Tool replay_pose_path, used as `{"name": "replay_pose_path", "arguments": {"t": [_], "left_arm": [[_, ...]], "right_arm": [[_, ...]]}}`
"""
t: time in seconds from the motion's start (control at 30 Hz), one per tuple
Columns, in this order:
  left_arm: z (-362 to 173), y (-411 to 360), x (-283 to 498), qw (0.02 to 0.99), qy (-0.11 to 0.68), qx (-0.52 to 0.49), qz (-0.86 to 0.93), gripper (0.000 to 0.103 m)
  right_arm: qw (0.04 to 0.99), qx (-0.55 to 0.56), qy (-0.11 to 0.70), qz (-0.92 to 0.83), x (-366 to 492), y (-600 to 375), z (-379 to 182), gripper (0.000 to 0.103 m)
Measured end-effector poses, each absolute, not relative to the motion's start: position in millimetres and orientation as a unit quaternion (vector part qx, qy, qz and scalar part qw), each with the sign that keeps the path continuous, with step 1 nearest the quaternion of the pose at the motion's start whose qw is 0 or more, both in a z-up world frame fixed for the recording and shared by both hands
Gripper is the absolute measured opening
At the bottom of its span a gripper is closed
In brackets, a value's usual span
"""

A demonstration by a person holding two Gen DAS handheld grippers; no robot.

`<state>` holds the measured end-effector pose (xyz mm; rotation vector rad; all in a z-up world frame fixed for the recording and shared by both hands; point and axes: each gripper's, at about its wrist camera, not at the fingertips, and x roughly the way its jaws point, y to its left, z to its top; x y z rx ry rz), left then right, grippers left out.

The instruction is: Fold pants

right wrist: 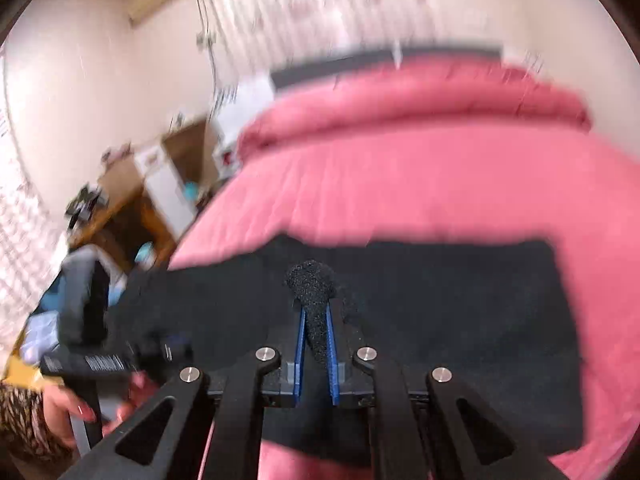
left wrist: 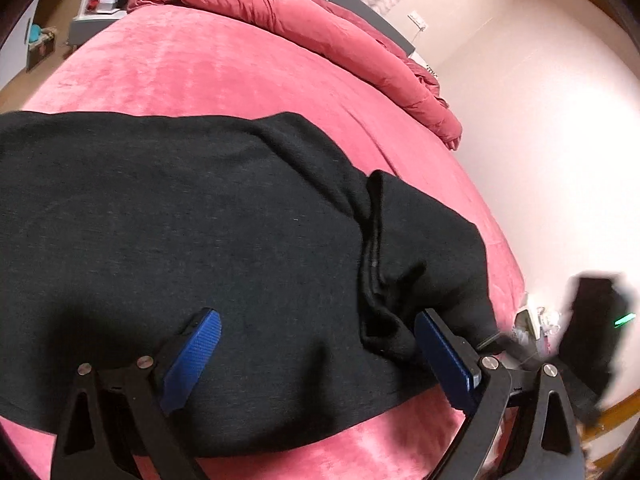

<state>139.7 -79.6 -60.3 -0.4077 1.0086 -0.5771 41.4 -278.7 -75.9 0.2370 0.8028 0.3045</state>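
Observation:
Black pants (left wrist: 200, 240) lie spread across a pink bed (left wrist: 200, 68), with a bunched fold on their right side (left wrist: 384, 264). My left gripper (left wrist: 316, 348) is open just above the pants near their front edge, its blue pads (left wrist: 192, 356) wide apart. In the blurred right wrist view the pants (right wrist: 460, 300) lie flat on the bed (right wrist: 400, 184). My right gripper (right wrist: 316, 320) is shut on a pinch of the black fabric (right wrist: 310, 280), which sticks up between the blue pads (right wrist: 331, 344).
A rolled pink duvet (left wrist: 320, 16) lies along the bed's far side. A white wall (left wrist: 540, 140) stands to the right. The other gripper and the hand holding it (right wrist: 80, 368) show at the left of the right wrist view, with a wooden desk and clutter (right wrist: 132, 200) behind.

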Motion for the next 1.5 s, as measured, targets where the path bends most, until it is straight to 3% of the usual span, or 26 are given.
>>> {"name": "replay_pose_path", "arguments": {"t": [0.1, 0.13, 0.47, 0.53, 0.57, 0.8, 0.93, 0.97, 1.03, 1.1, 1.2, 1.5], "left_arm": [[-55.3, -88.1, 136.1, 0.806, 0.478, -0.185, -0.296, 0.098], [-53.7, -93.5, 135.0, 0.804, 0.477, -0.181, -0.304, 0.098], [-75.0, -184.0, 142.4, 0.74, 0.539, -0.137, -0.378, 0.097], [-70.1, -195.5, 137.2, 0.746, 0.533, -0.119, -0.381, 0.066], [-67.8, -203.2, 135.5, 0.752, 0.537, -0.093, -0.371, 0.022], [-8.7, -191.3, 128.9, 0.743, 0.536, -0.135, -0.377, 0.022], [-66.0, -176.5, 131.8, 0.756, 0.588, -0.074, -0.276, 0.023], [-78.5, -170.5, 131.9, 0.747, 0.596, -0.099, -0.278, 0.025], [-80.4, -155.1, 131.9, 0.745, 0.576, -0.168, -0.29, 0.033], [-78.2, -151.0, 136.1, 0.738, 0.575, -0.189, -0.299, 0.055], [-70.7, -148.7, 148.0, 0.744, 0.559, -0.206, -0.302, 0.081], [-79.2, -163.2, 223.8, 0.719, 0.565, -0.269, -0.301, 0.082]], "right_arm": [[0.872, 0.197, 0.42, 0.157, 42.7, -280.0, -114.2, 0.038], [0.87, 0.233, 0.407, 0.154, 35.3, -285.6, -115.8, 0.042], [0.905, 0.246, 0.345, 0.039, -35.7, -360.7, -95.2, 0.043], [0.899, 0.279, 0.336, 0.02, -43.8, -376.7, -98.7, 0.043], [0.897, 0.29, 0.333, 0.011, -46.6, -384.6, -97.9, 0.043], [0.9, 0.312, 0.304, -0.017, -58.4, -418.3, -91.0, 0.043], [0.898, 0.306, 0.316, -0.008, -55.8, -413.5, -94.8, 0.043], [0.895, 0.304, 0.327, -0.007, -53.5, -413.1, -98.4, 0.043], [0.89, 0.306, 0.337, -0.007, -50.8, -410.3, -100.9, 0.043], [0.893, 0.301, 0.334, -0.004, -51.6, -411.2, -96.1, 0.043], [0.907, 0.27, 0.323, -0.008, -45.0, -413.8, -81.9, 0.043], [0.917, 0.211, 0.338, 0.005, 30.4, -427.1, -56.3, 0.043]]}}
